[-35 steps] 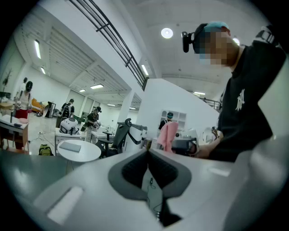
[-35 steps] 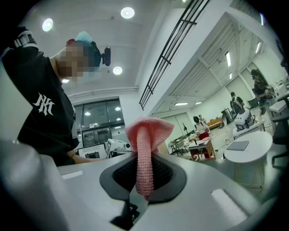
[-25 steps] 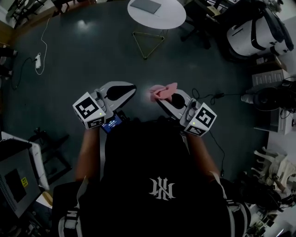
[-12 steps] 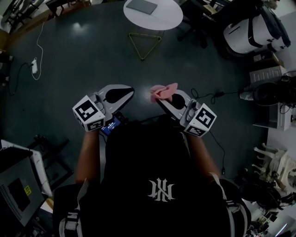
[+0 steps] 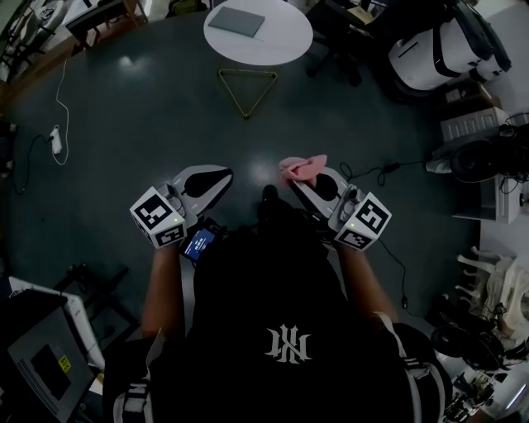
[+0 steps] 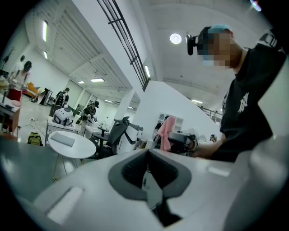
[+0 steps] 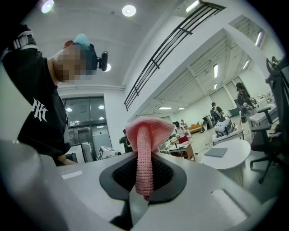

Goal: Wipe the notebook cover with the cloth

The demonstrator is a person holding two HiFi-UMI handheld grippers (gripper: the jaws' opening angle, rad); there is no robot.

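Moved: the round white surface (image 5: pixel 277 51) sits lower and further left in the head view than a second ago. Both tongs keep the same pose in front of the person (image 5: pixel 281 330), and the cloth has not shifted in its grip.
Left tongs (image 5: pixel 225 173): level, pointing away from the body. The jaws are fully together with nothing between them, which the left gripper view (image 6: pixel 146 155) shows clearly.
Right tongs (image 5: pixel 291 180): level, beside the left pair and apart from it. The jaws are clamped on the cloth.
Cloth (image 5: pixel 302 169): pink knit. A narrow fold is pinched between the right pads, and the loose end fans out above the tips (image 7: pixel 145 135). It is off the surface and well apart from the notebook.
Notebook (image 5: pixel 237 22): grey, closed and flat. It lies on the left half of the surface, close to the far-left edge, and nothing is touching it. It shows small in both gripper views (image 6: pixel 63 140) (image 7: pixel 216 152).
Surface: stands well ahead of both tongs on a thin triangular metal base (image 5: pixel 246 87), on the dark floor (image 5: pixel 140 107).
Floor extras: a white cable (image 5: pixel 59 91) lies at the left and a black cable (image 5: pixel 388 169) at the right, just beyond the right tongs.
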